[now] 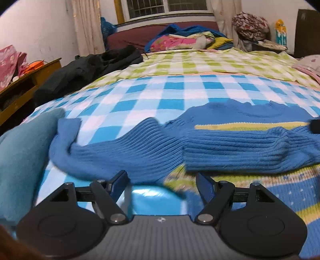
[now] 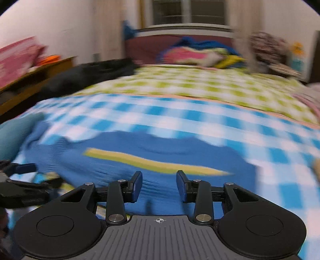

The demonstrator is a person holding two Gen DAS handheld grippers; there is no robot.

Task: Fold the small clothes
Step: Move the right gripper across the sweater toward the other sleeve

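Here we see a blue ribbed sweater (image 1: 230,148) with a yellow-green stripe lying on the near part of the bed, on the blue-and-white checked cover (image 1: 152,94). It is partly folded: the body is doubled over toward the near edge, and one sleeve (image 1: 112,152) trails off toward the bed's left side, its cuff lying just beside a teal cushion (image 1: 22,160) at the left edge.

Our left gripper (image 1: 162,184) hovers over the sleeve near the front edge of the bed with its jaws spread wide; nothing sits between the blue pads. Our right gripper (image 2: 159,186) hangs above the sweater's folded body, its jaws parted less widely, and we see only sweater fabric below the gap, not pinched. The right wrist view is smeared by blur, so fine detail there is lost. In it the left gripper shows at the left border.

Farther back, the bed carries a green-and-white checked cover (image 1: 210,64). A black garment (image 1: 90,68) is heaped along the bed's left edge, next to a wooden side table (image 1: 30,80). At the head of the bed lie a pile of bright bedding (image 1: 186,40) and a dark red headboard (image 1: 128,38), with a window (image 1: 168,8) above. A patterned bundle (image 1: 250,26) sits at the far right corner.
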